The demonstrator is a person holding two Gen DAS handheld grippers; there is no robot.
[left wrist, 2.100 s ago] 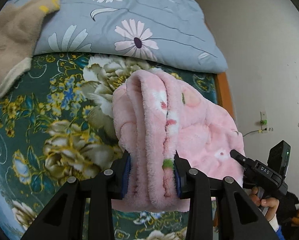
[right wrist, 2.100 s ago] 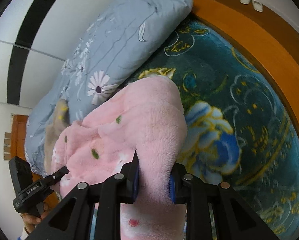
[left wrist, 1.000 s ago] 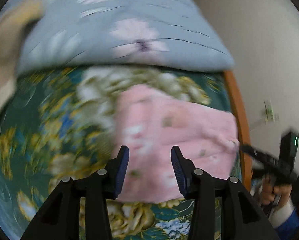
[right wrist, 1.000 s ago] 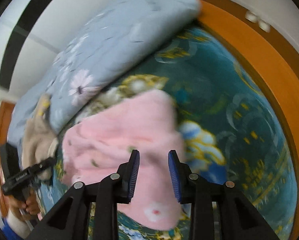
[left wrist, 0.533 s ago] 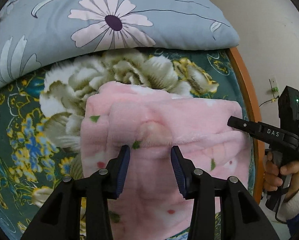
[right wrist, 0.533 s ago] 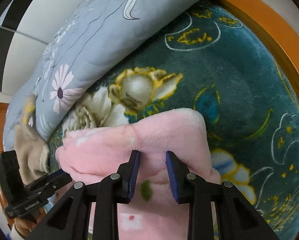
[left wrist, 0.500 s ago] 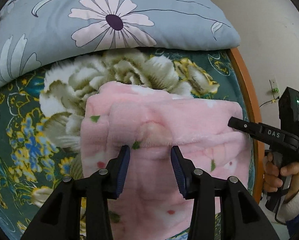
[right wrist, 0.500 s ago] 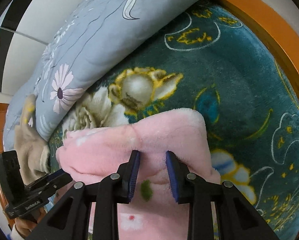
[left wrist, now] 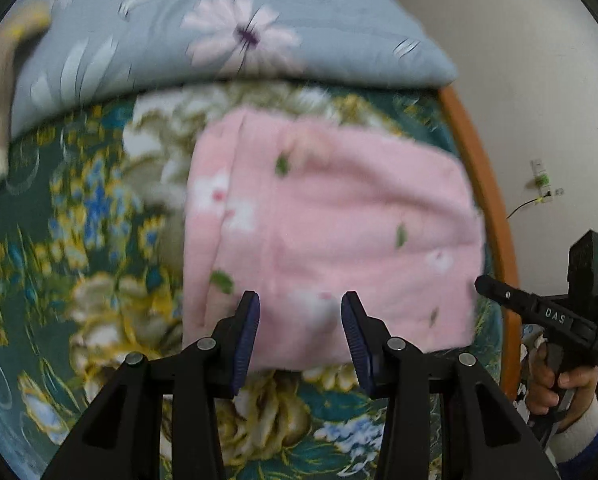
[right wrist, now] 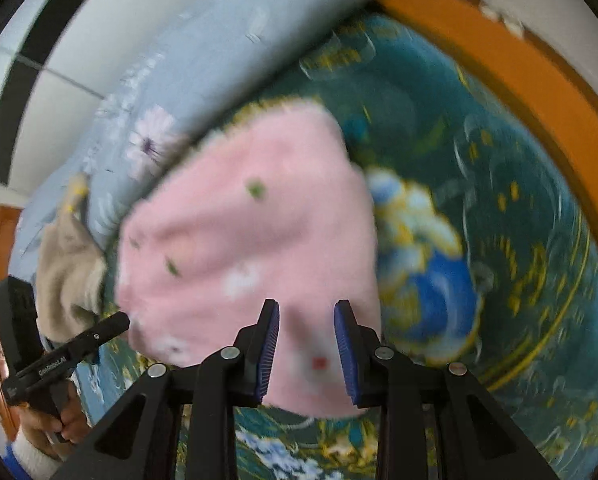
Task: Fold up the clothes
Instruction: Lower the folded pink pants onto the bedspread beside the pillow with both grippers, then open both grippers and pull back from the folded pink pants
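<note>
Both wrist views look steeply down, close; sharing pink garment (left wrist: 331, 232) (right wrist: 251, 232)

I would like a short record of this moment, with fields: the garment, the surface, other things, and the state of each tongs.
garment: pink fleece garment, folded into a rough rectangle, lying flat
surface: dark green floral blanket on a bed with an orange wooden frame
other things: blue-grey daisy quilt behind the garment; beige garment beside the quilt
left tongs: open, nothing held, above the garment's near edge
right tongs: open, nothing held, above the garment's near edge
image quality: both views blurred
</note>
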